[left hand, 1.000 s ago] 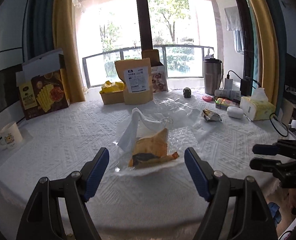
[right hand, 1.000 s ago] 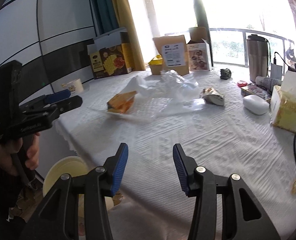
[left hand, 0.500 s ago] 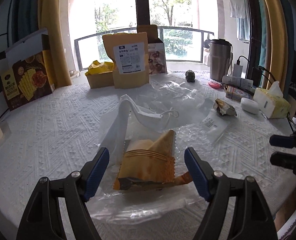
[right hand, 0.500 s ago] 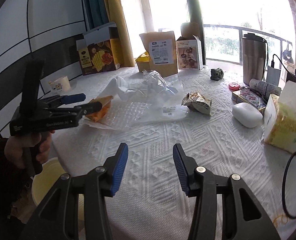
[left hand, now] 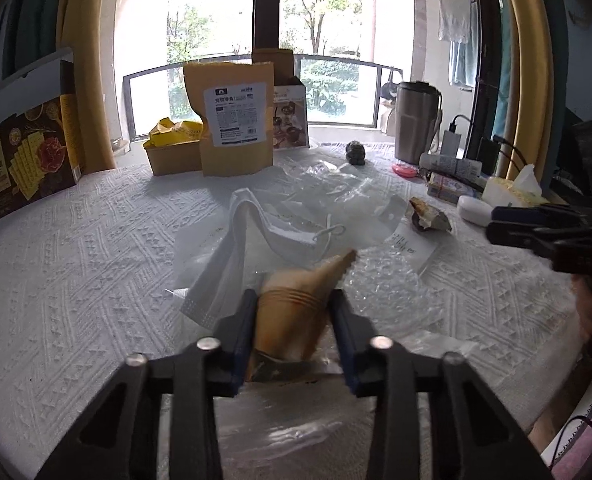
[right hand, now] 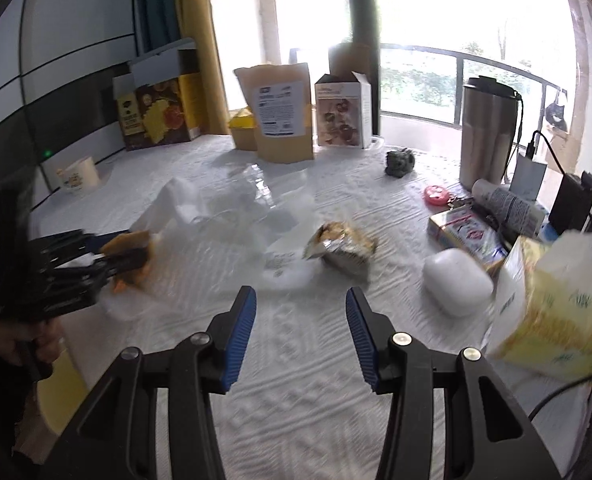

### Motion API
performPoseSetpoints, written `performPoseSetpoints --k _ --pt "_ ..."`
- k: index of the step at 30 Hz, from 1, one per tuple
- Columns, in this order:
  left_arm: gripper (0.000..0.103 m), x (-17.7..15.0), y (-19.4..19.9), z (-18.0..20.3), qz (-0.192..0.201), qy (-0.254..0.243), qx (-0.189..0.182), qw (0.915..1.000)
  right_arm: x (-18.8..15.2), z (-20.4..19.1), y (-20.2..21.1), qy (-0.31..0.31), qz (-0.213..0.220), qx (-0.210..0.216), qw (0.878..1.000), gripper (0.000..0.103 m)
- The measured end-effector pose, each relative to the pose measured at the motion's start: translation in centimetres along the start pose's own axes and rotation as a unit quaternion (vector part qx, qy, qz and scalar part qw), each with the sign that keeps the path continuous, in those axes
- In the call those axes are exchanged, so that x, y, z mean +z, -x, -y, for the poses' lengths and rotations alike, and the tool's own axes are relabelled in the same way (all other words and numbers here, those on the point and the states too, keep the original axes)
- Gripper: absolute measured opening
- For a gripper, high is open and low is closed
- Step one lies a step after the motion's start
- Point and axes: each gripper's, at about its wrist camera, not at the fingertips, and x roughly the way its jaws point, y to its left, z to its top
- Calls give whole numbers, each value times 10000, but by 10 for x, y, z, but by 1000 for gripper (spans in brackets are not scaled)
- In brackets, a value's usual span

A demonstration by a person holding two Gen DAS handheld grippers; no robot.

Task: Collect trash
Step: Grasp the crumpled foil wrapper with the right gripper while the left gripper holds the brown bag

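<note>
My left gripper (left hand: 292,312) is shut on an orange snack wrapper (left hand: 299,300) lying on clear plastic film (left hand: 379,284) near the table's front edge. It also shows in the right wrist view (right hand: 130,254), with the wrapper (right hand: 130,240) between its blue pads. A white face mask (left hand: 280,236) lies just beyond the wrapper. A crumpled foil wrapper (right hand: 345,246) lies mid-table, ahead of my right gripper (right hand: 299,320), which is open and empty above the white tablecloth (right hand: 296,364). The foil wrapper also shows in the left wrist view (left hand: 429,216).
At the back stand a kraft pouch (left hand: 236,120), cardboard boxes (left hand: 28,152) and a steel tumbler (right hand: 489,128). On the right are a tissue box (right hand: 555,304), a white case (right hand: 455,282), a small packet (right hand: 465,228) and cables. A mug (right hand: 78,174) stands far left; a yellow bin (right hand: 62,392) is below the table edge.
My left gripper moved forward and closed on the orange wrapper. My right gripper moved forward over the table toward the foil wrapper and stays open.
</note>
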Motion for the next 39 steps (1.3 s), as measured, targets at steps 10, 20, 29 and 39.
performPoseSetpoints --k 10,20,29,39 --pt "20 14 46 -24 733 203 -3 9971 43 28 -56 -265 -453 -296 9982 58" --pt "20 2 55 -47 830 378 158 9957 45 42 -101 -645 -877 -213 9938 58" --pt "20 -18 48 -72 787 877 226 9928 45 36 -107 -495 -994 -300 9934 24" --pt "20 -21 69 -71 954 842 256 9915 44 14 -80 -74 -600 -471 9971 6"
